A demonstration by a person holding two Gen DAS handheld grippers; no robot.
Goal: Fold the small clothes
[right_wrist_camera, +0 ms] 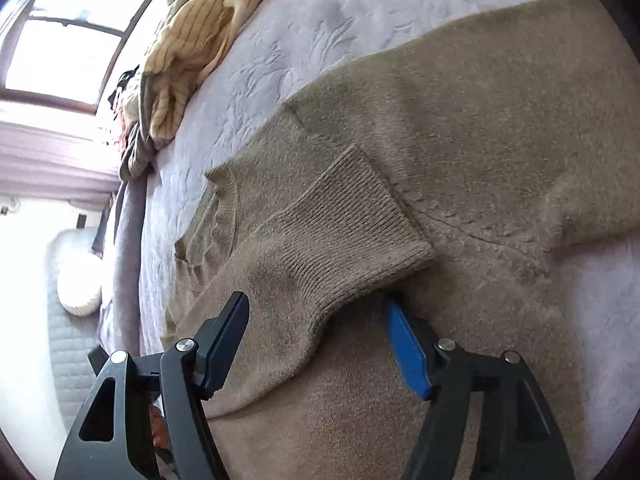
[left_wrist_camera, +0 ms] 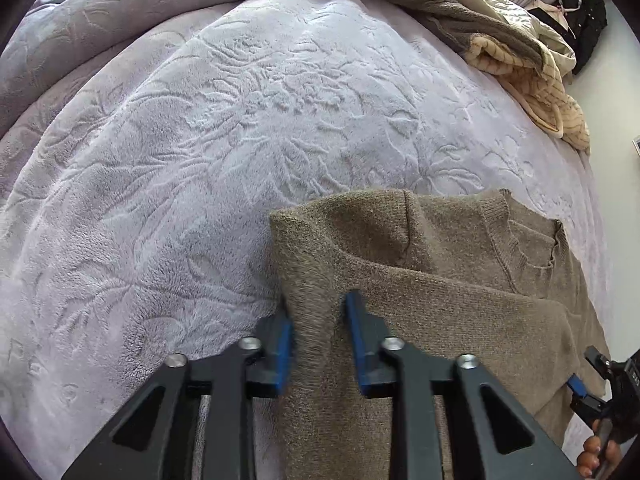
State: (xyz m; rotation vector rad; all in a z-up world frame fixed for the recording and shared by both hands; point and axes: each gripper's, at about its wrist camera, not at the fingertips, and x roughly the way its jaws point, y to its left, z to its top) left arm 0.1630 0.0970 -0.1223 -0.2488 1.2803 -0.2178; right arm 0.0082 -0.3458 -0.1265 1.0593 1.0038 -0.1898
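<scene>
Black arms with blue pads fill the bottom of the left wrist view: the left gripper (left_wrist_camera: 318,336) has its jaws pinching a raised fold of the brown sweater (left_wrist_camera: 460,292), the knit standing up in a ridge between the two pads. To the left of that ridge spreads the bed (left_wrist_camera: 180,160), covered in a pale lilac fleece with an embossed leaf pattern. To the right the sweater lies flat on the bed, its ribbed neckline toward the far right edge. Farther back on the right sits a heap of clothes (left_wrist_camera: 516,52) (a cream striped piece on top of something grey). At the lower right corner the right gripper (left_wrist_camera: 580,390) shows with a hand (left_wrist_camera: 600,456) around its handle.

From the right wrist view, the window (right_wrist_camera: 72,32) is at the upper left, then the same heap of clothes, then the sweater across the middle and right. The right gripper's jaws stand spread, one on each side of a sleeve folded over the sweater's body; the ribbed cuff (right_wrist_camera: 352,224) lies just beyond the tips, and the pads do not press on the knit.
</scene>
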